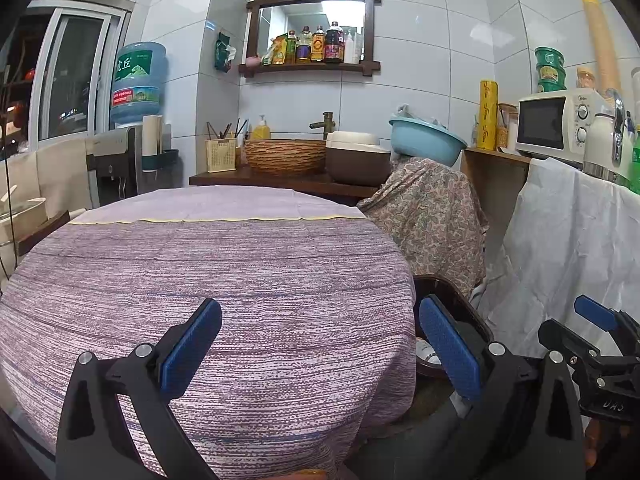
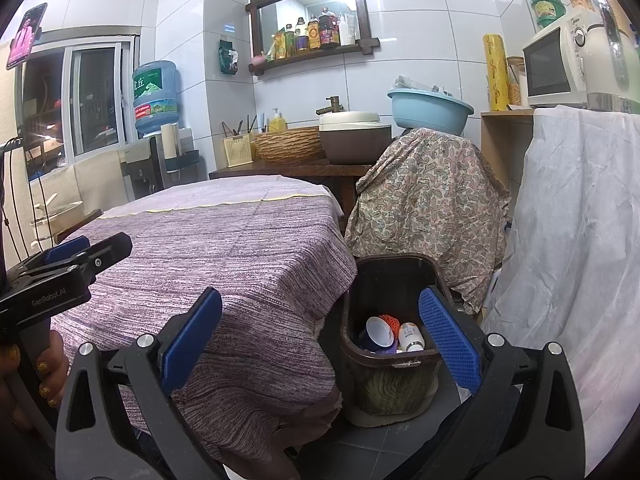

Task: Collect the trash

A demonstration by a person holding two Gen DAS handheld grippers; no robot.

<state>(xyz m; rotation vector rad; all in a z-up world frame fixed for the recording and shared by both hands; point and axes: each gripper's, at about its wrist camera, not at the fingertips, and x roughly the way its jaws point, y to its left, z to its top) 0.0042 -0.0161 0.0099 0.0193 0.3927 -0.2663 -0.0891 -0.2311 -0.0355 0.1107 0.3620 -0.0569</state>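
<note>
While nothing is carried, both grippers are held low at the near edge of the table [image 2: 224, 240], which is draped in a purple striped cloth and shows no litter on its top. The jaws of the left gripper [image 1: 320, 348] are spread wide with nothing between them, and those of the right gripper [image 2: 320, 344] are likewise spread and empty. Just to the right of the table, on the floor, a dark brown trash bin [image 2: 390, 368] stands open; it is probably parked there so that items swept from the table need only a short carry. Inside the bin, a blue cup with a white interior [image 2: 378, 334], a small white bottle [image 2: 411, 337] and something orange and net-like [image 2: 389, 321] can be seen lying together at the bottom. From the left wrist view only a sliver of the bin [image 1: 452, 300] is visible past the table's corner. Since the table looks bare and the trash is already in the bin, the collecting is judged to be finished or nearly so, unless more litter lies out of sight. A hand [image 2: 44, 372] is seen gripping the left gripper's handle.
</note>
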